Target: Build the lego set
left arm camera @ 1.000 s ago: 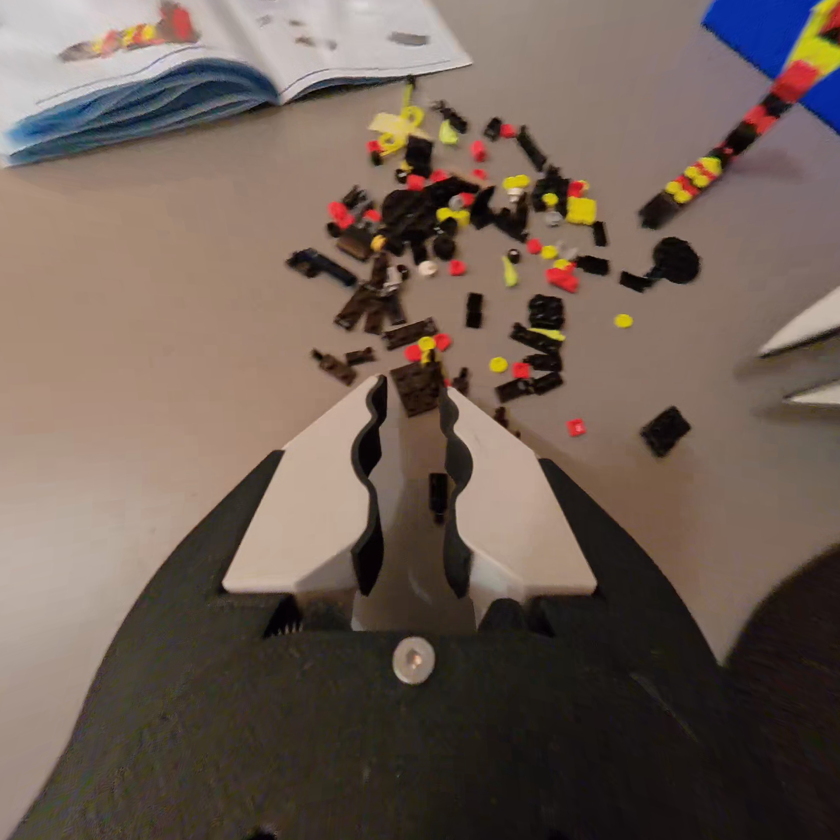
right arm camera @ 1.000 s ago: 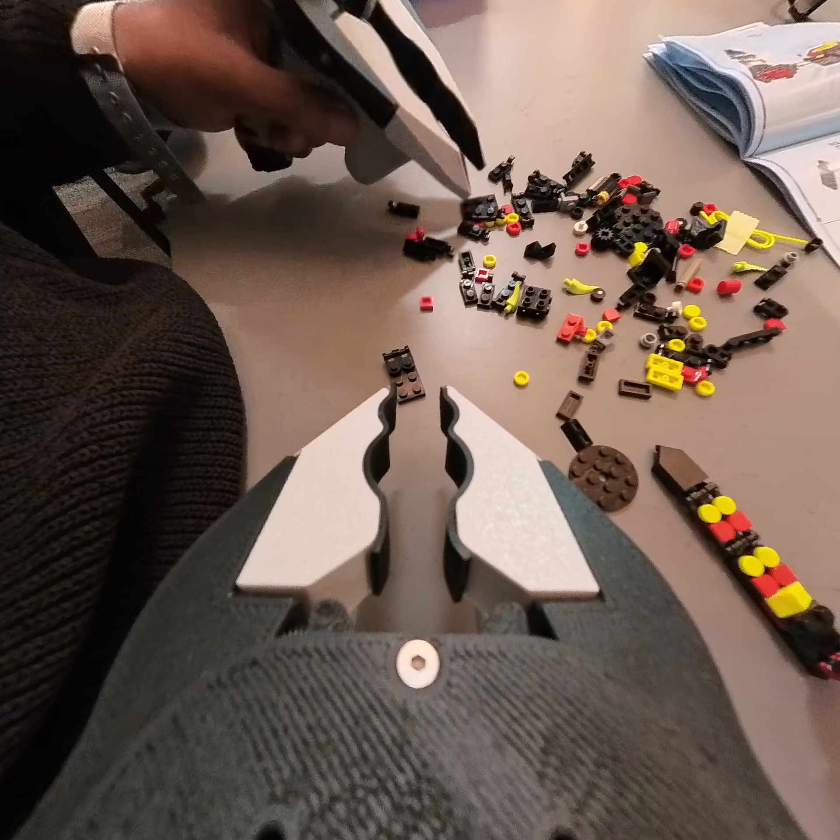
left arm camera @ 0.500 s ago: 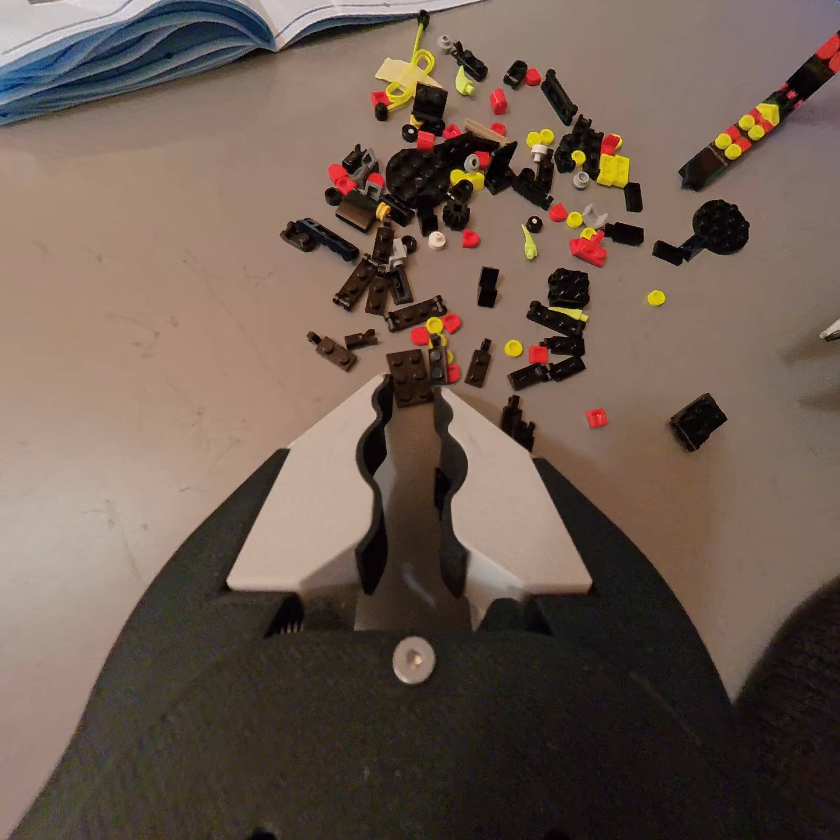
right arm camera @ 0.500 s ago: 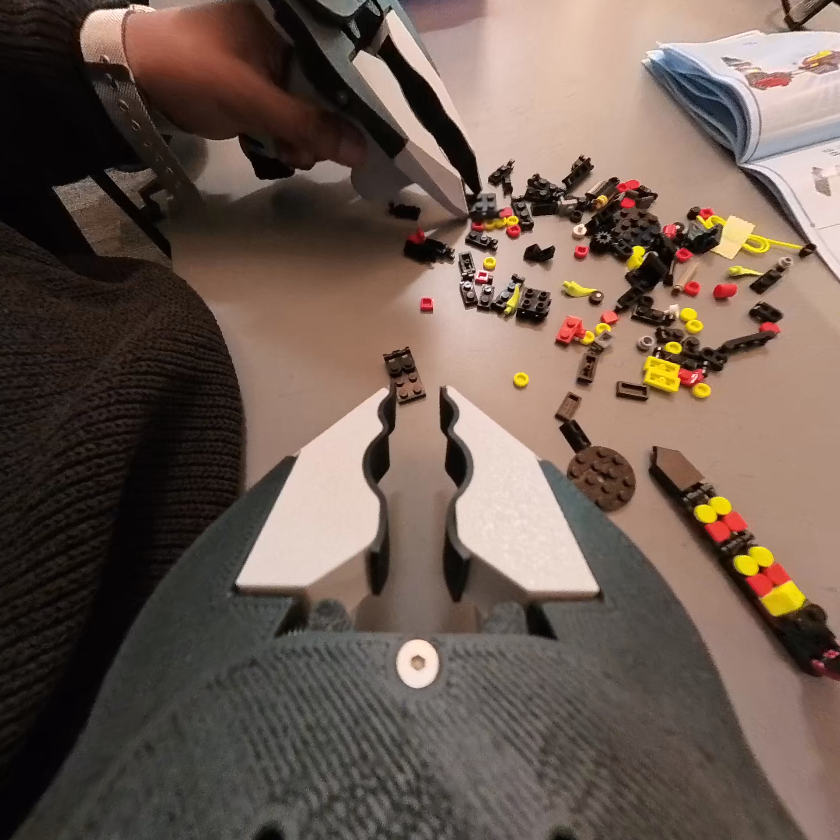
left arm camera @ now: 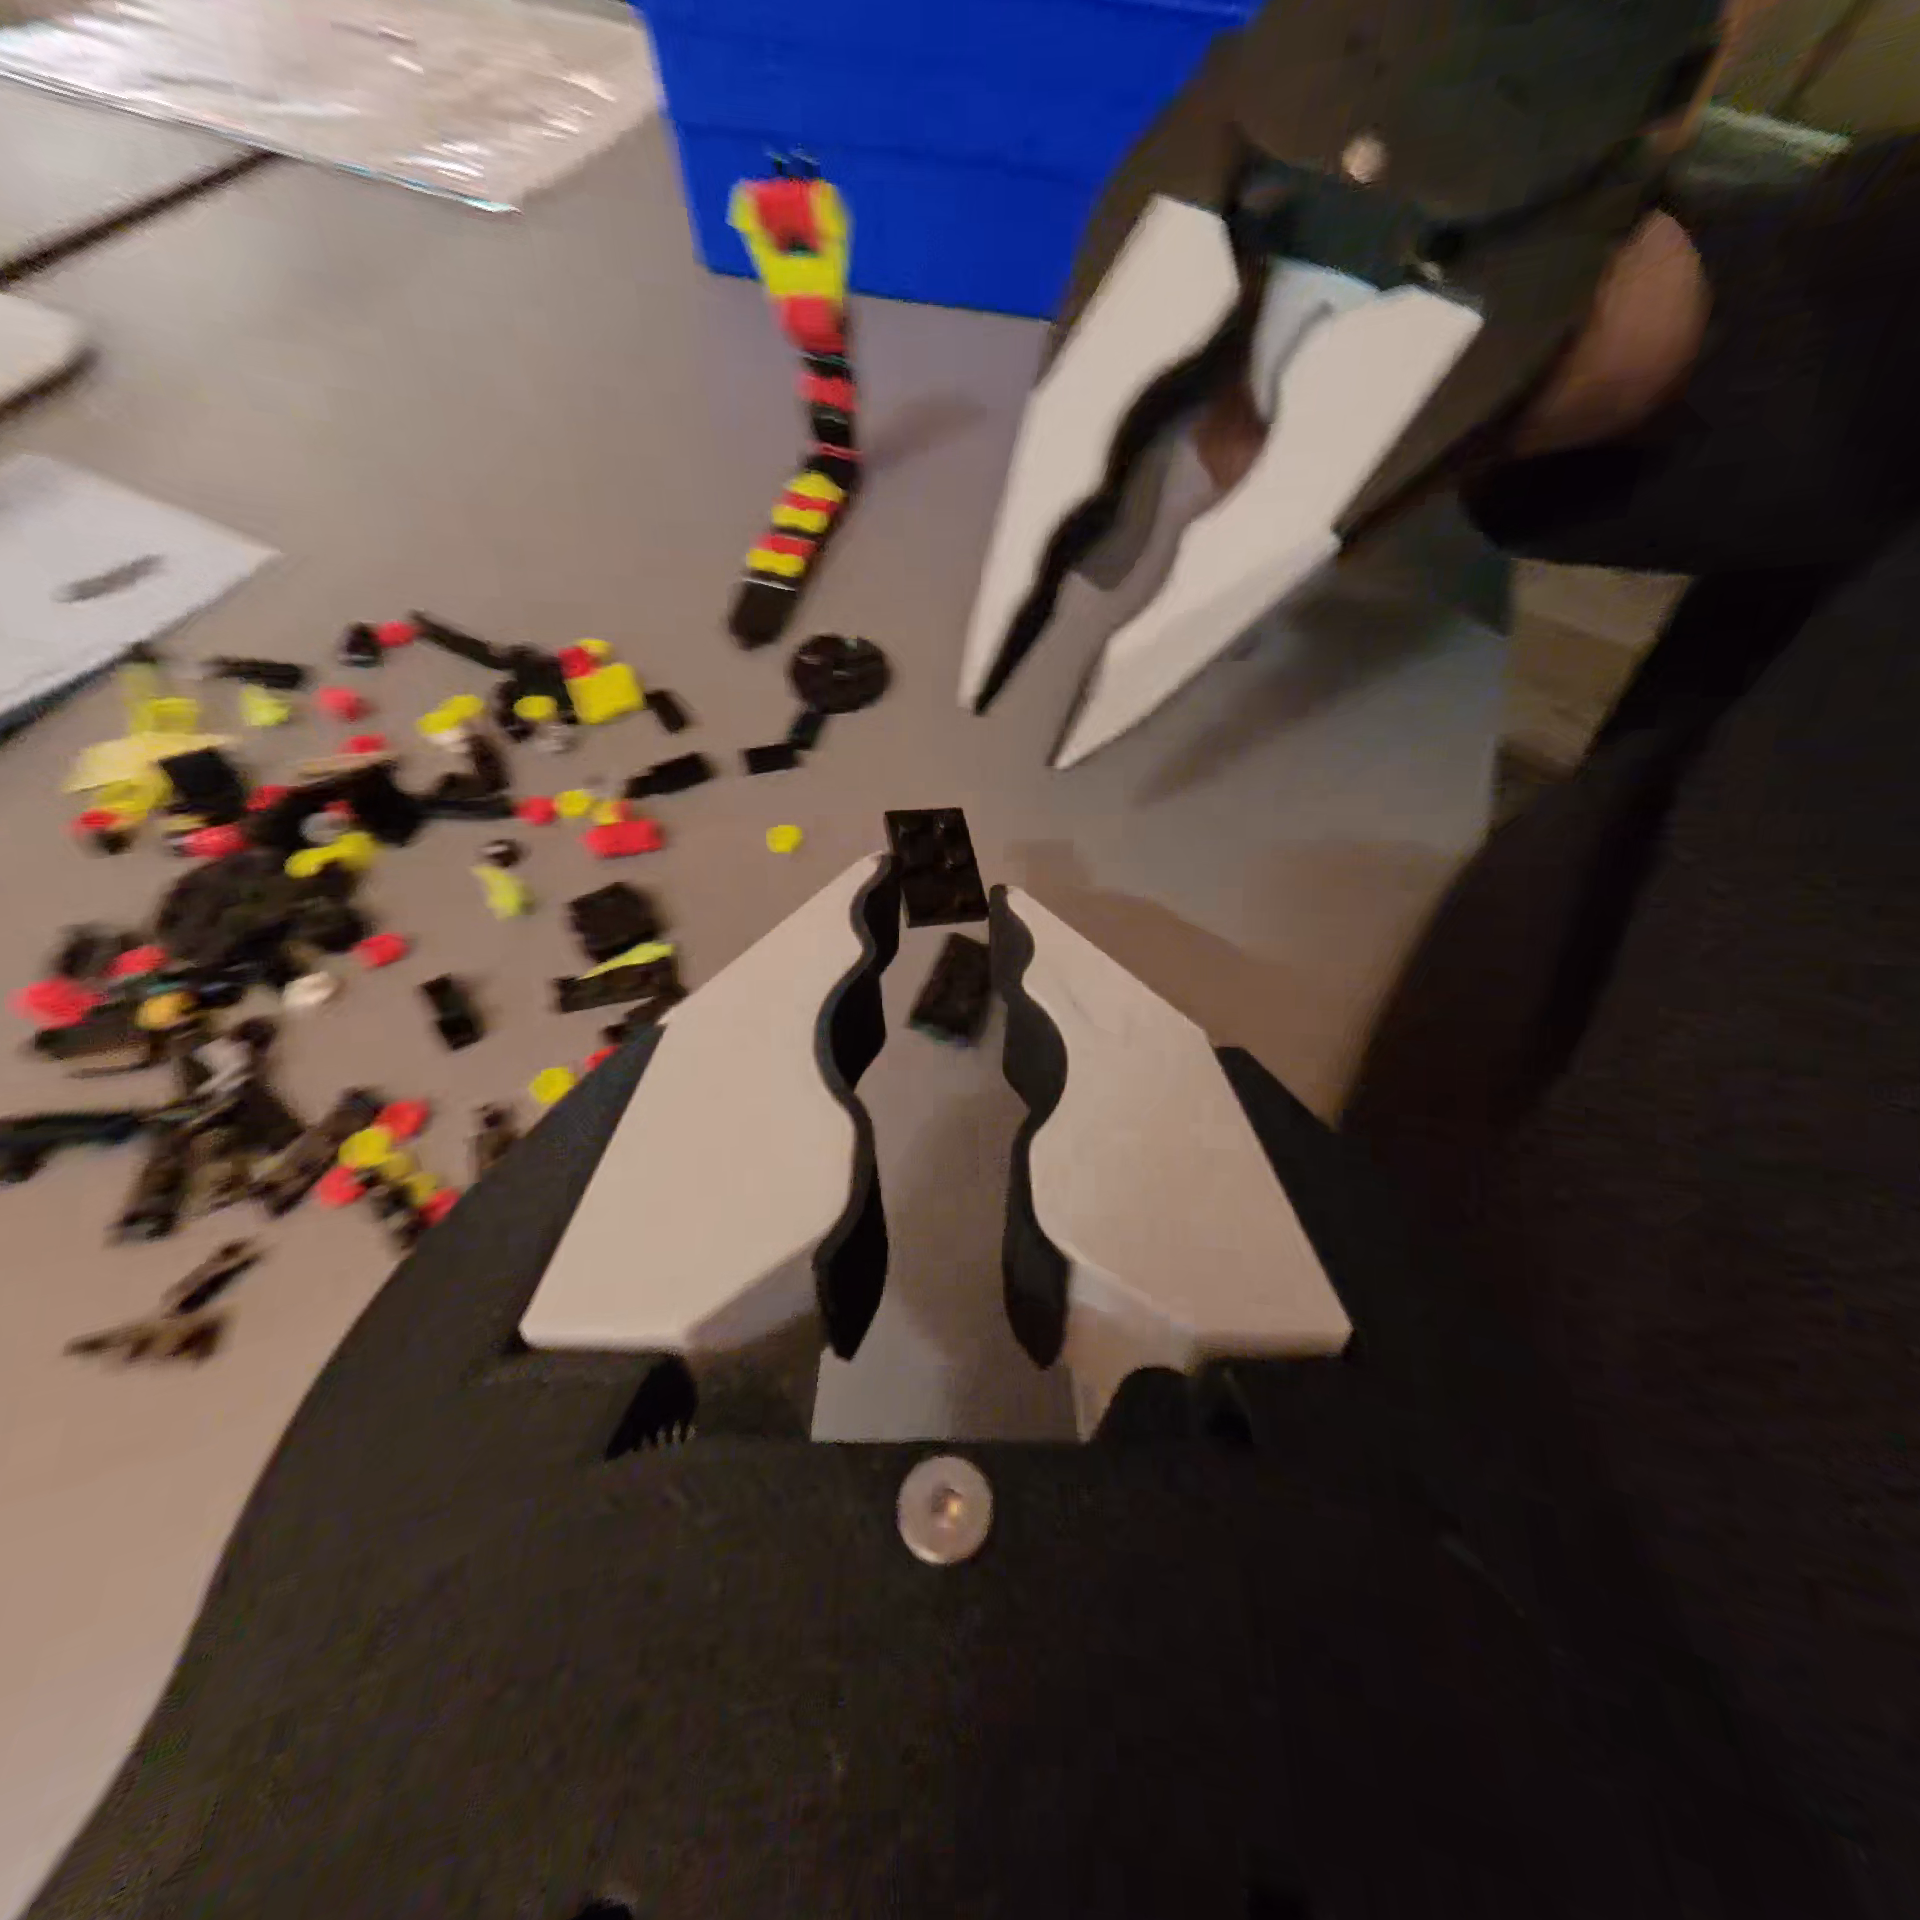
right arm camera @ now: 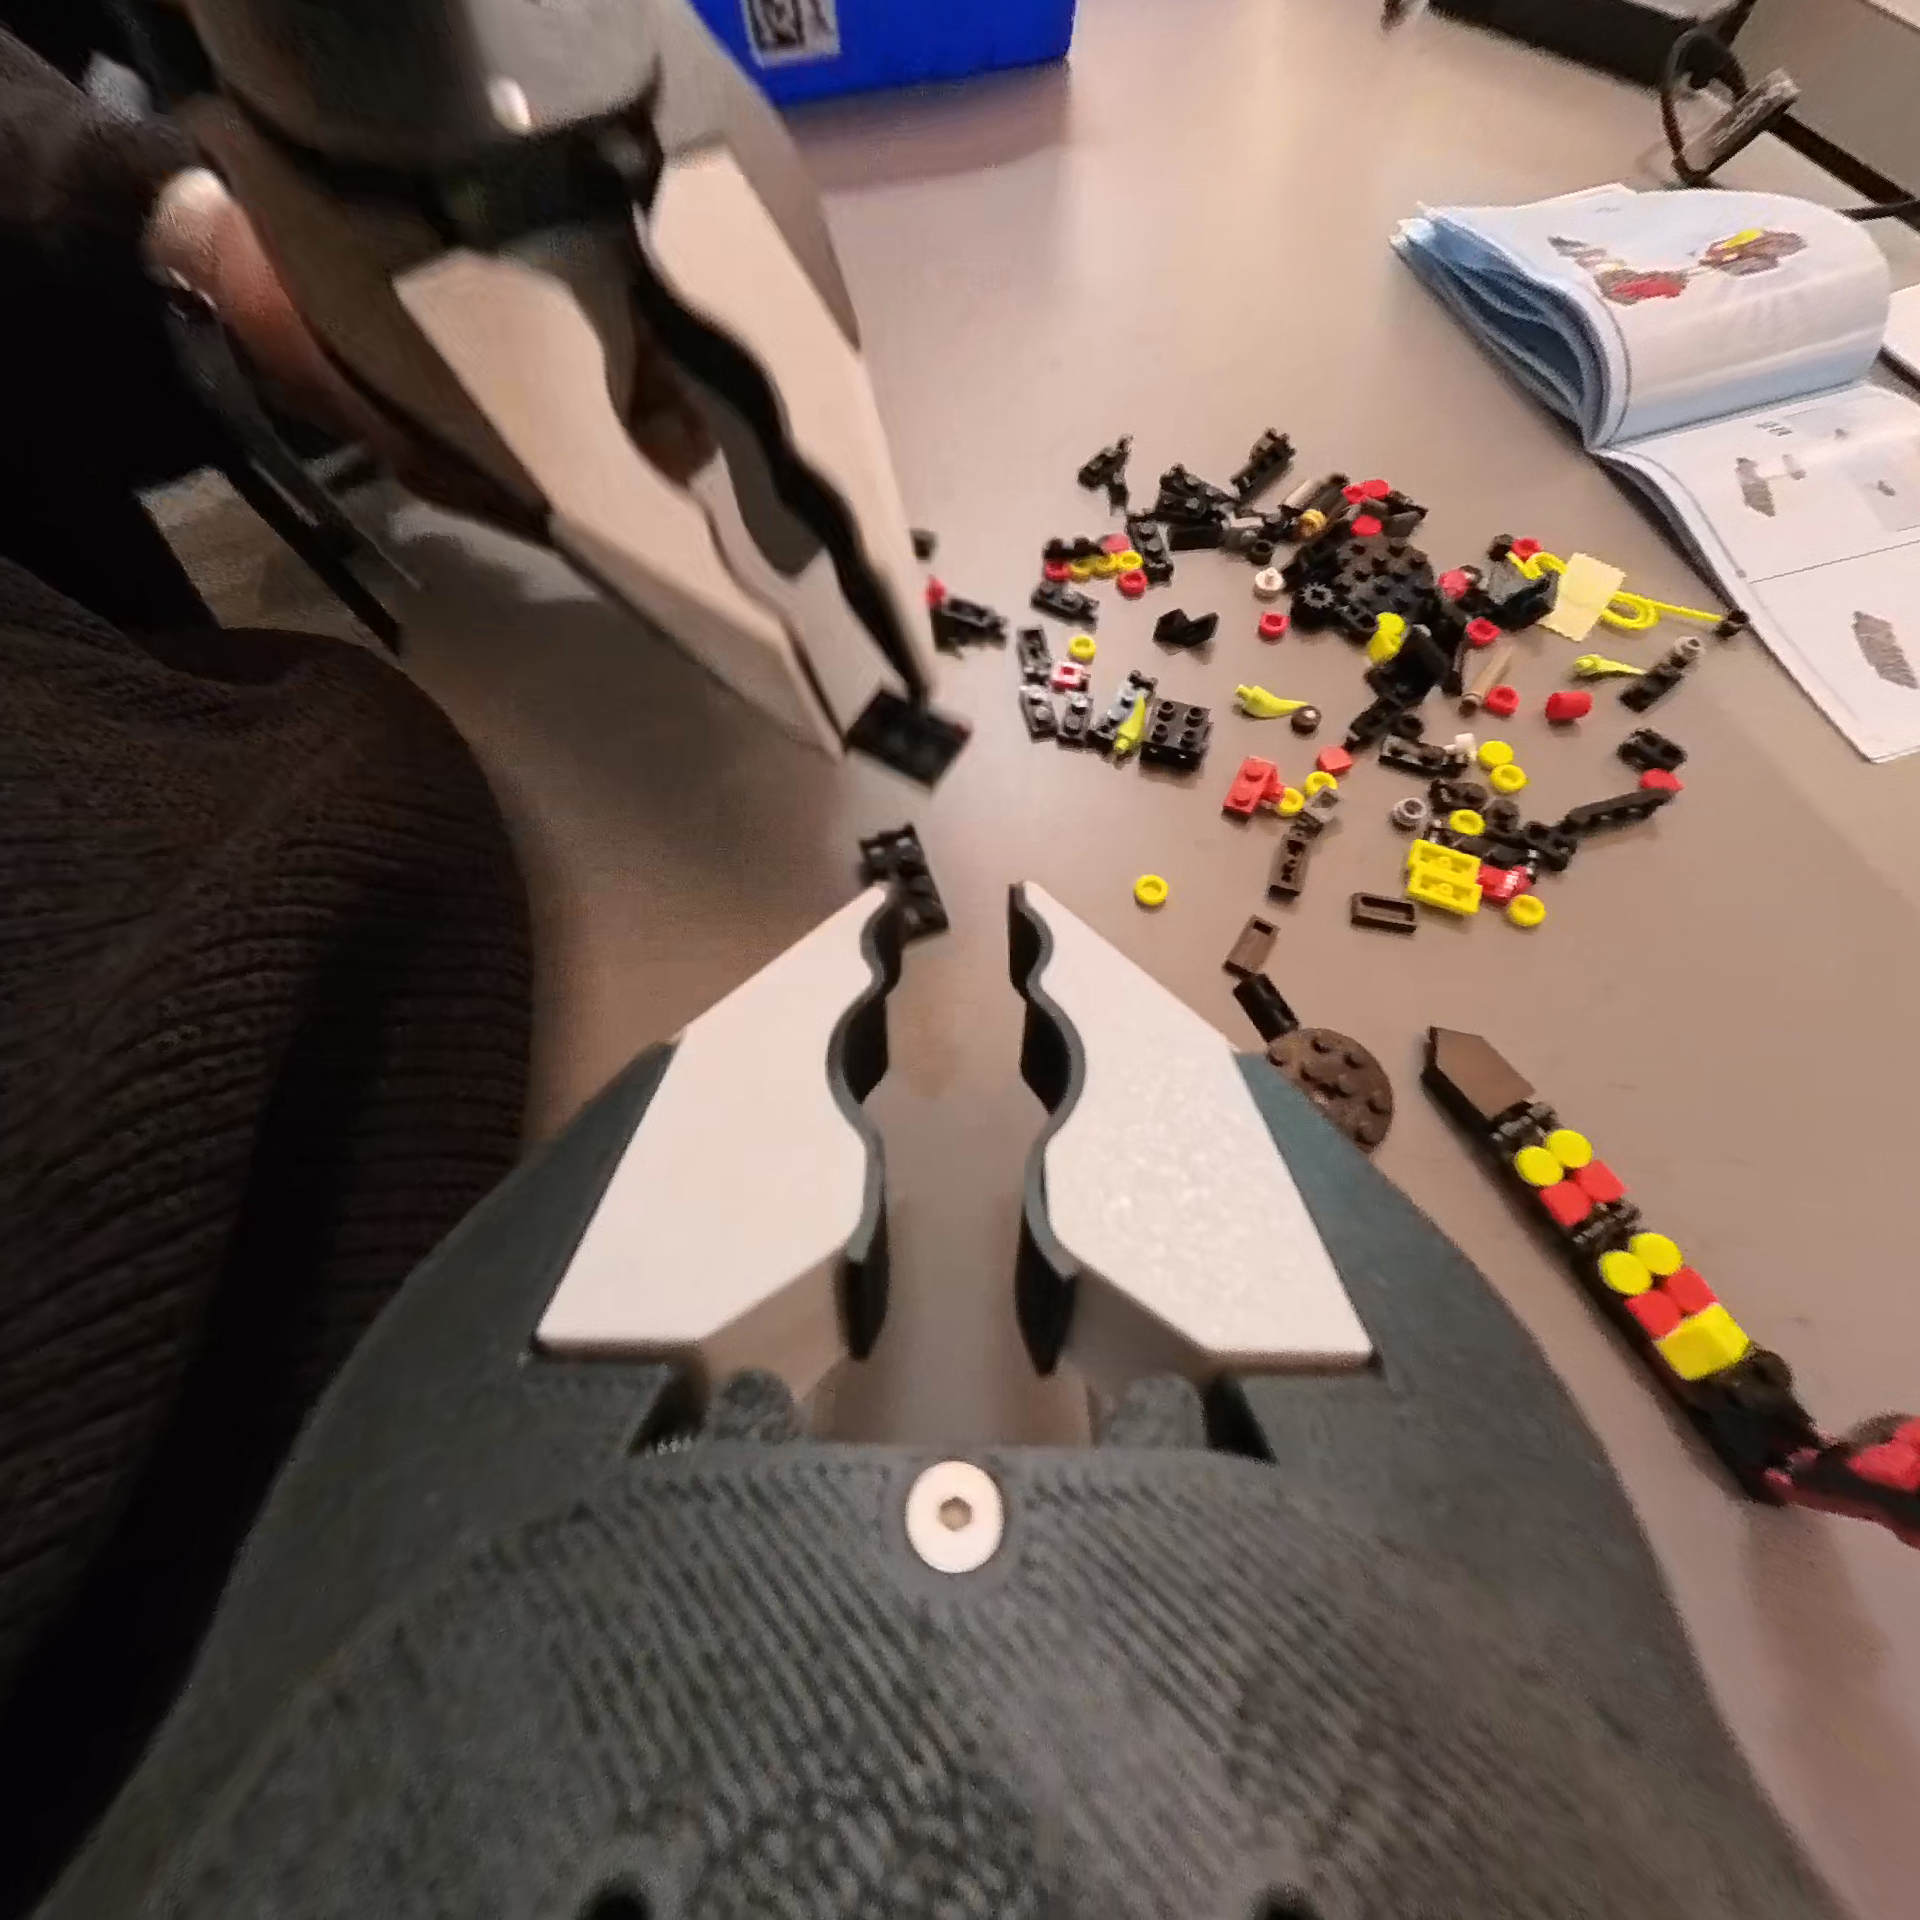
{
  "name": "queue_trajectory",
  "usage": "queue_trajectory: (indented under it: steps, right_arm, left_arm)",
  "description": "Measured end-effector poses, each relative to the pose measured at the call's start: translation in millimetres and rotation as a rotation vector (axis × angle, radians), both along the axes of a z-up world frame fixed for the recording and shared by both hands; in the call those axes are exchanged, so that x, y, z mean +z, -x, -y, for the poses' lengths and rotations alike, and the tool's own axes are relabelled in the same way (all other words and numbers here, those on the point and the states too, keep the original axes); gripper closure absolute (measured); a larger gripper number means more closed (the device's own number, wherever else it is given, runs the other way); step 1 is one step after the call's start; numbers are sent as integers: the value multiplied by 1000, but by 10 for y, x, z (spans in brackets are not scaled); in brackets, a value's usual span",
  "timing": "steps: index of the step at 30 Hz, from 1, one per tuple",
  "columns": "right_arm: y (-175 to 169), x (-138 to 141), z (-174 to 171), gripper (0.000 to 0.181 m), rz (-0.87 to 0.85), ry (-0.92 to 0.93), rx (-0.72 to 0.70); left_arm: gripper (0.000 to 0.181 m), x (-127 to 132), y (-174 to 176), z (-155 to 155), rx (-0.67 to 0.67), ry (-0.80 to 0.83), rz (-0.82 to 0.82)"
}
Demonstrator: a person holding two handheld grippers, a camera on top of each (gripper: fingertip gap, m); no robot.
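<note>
A black plate (left arm camera: 932,868) sits pinched between the tips of the left claw (left arm camera: 940,883), lifted clear of the grey surface (left arm camera: 416,416); in the right wrist view the same plate (right arm camera: 902,736) hangs flat at the tips of that claw (right arm camera: 883,717), just above the surface (right arm camera: 1143,312). To the left of the left claw lies a blurred scatter of loose pieces (left arm camera: 312,883), black, red and yellow. Beneath the left claw, showing between its fingers, lies a second small black plate (left arm camera: 951,1000) on the surface. Ahead and slightly left stands the built strip (left arm camera: 805,416) of black, red and yellow bricks, running toward a blue bin (left arm camera: 914,135), with a black round plate (left arm camera: 837,670) near its close end. To the right and ahead, the right claw (left arm camera: 1013,717) hangs tips-down, narrowly parted and holding nothing.

In the right wrist view, the right claw (right arm camera: 951,899) shows the same narrow gap, a small black plate (right arm camera: 904,878) lying on the surface at its left tip. Right of it spread the loose pieces (right arm camera: 1351,675), with the built strip (right arm camera: 1621,1247) nearer and an open instruction booklet (right arm camera: 1714,343) beyond.
</note>
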State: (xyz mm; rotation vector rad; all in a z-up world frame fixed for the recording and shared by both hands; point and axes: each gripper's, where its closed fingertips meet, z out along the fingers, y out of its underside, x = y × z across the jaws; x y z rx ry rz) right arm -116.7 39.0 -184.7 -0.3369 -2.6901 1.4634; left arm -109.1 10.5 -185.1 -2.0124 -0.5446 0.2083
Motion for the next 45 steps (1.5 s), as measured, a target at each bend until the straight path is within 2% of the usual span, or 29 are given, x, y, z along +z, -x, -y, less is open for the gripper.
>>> queue_trajectory:
  steps: [4, 13, 17, 25, 29, 35, 39, 45]
  right_arm:
    - [-145, 80, 70, 159, 41, 58, 73]
    - [-394, -12, 165, 154, -21, 3, 210]
    - [-513, -15, 181, 156, -2, 16, 277]
    - [-650, 16, 176, 165, 31, 39, 355]
    - [-557, -28, 162, 166, 21, 15, 308]
    - [-200, -301, 63, 166, 73, -108, 113]
    - [-116, -381, 99, 166, 60, -142, 75]
    - [-73, -403, 185, 166, 13, -147, 104]
  left_arm:
    - [167, -27, -212, -185, -112, -6, 24]
    - [167, 0, -397, -194, -232, -62, 112]
    - [167, 26, -526, -201, -313, -89, 152]
    - [168, 62, -629, -198, -372, -123, 202]
    - [167, 12, -528, -183, -310, -103, 196]
    - [164, -308, -66, 27, -35, 59, 174]
    - [161, -399, 3, 32, 1, 92, 184]
    - [159, -520, -22, 28, -21, 152, 197]
